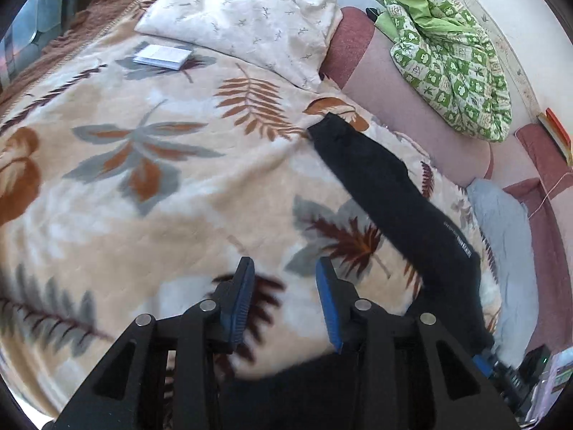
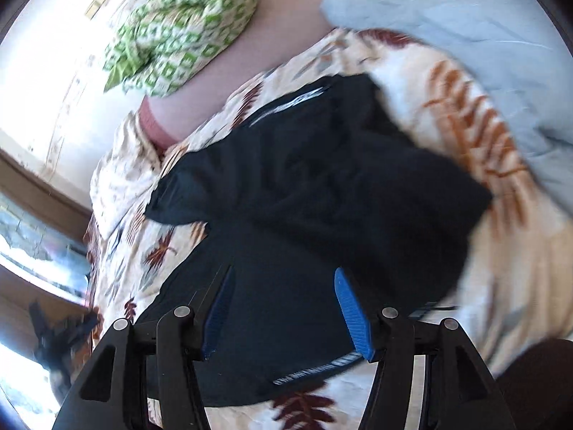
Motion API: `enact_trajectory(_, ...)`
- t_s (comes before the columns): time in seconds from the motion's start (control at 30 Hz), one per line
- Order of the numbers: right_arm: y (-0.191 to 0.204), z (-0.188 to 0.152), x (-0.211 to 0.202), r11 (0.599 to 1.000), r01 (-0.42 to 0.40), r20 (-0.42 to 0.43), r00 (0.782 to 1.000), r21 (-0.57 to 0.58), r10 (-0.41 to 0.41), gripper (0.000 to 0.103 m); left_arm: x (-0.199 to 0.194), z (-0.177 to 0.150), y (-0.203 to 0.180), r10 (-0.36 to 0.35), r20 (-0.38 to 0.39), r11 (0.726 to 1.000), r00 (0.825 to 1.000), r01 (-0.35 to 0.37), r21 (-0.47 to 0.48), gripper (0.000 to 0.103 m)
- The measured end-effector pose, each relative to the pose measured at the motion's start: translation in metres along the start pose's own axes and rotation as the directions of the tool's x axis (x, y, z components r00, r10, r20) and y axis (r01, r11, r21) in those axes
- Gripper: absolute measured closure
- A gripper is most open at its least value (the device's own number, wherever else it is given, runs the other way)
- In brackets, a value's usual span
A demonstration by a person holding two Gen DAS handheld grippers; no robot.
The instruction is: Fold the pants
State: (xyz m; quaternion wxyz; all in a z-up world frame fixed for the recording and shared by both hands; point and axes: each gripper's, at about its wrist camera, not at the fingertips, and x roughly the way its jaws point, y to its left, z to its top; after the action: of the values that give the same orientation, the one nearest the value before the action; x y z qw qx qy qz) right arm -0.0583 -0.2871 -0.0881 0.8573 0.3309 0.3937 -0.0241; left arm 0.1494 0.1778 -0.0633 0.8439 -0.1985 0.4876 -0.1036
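Left wrist view first. Left gripper (image 1: 284,268) up over a fuzzy leaf-print blanket (image 1: 107,186), blue pads (image 1: 240,301) apart with nothing between them — let go, holding nothing. Black pants (image 1: 390,193) lying on the blanket to the right, one long leg stretched up toward a pink bolster cushion (image 1: 404,107). More black cloth down low, under the gripper. Small white lettering on the leg, too tiny to read. White pillow with little twigs (image 1: 247,18) at the top of the bed. Small white booklet (image 1: 161,57) lying flat on the blanket just beside that pillow. Green and white checked cloth (image 1: 451,57) bunched on the bolster cushion. Pale blue pillow (image 1: 501,236) at the right edge, next to the pants. Bit of the other gripper's blue pad poking out at the lower right, past the black cloth.

Right wrist view next, rather blurry. Right gripper (image 2: 283,308) over the black pants (image 2: 322,186), blue fingers (image 2: 352,315) wide apart — loose, not pinching anything. Pants folded over into a thick dark heap on the leaf-print blanket (image 2: 508,279), white stripe marks near the top edge and at the bottom hem. Pale blue pillow (image 2: 465,18) above and to the right. Green and white checked cloth (image 2: 179,28) at the upper left on the pink bolster cushion (image 2: 229,82).
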Motion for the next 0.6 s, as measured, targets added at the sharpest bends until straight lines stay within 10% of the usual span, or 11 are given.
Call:
enact_trajectory(0.27,0.014,0.008,0.040,0.993,0.074,-0.032,0.997,-0.096,-0.077,0.039,0.146,0.081,-0.035,-0.036,-0.110,0.997,0.993,0.029,-0.072,0.068)
enact_trajectory(0.53,0.020,0.034,0.065,0.985,0.096,-0.014,0.995,-0.141,-0.099,0.039,0.182,0.125,-0.047,-0.087,-0.051,0.991,0.995,0.081,-0.111,0.063)
enact_trajectory(0.6,0.023,0.037,0.072,0.984,0.100,-0.011,0.995,-0.146,-0.103,0.039,0.181,0.128,-0.054,-0.019,-0.061,0.998,0.998,0.015,-0.066,0.089)
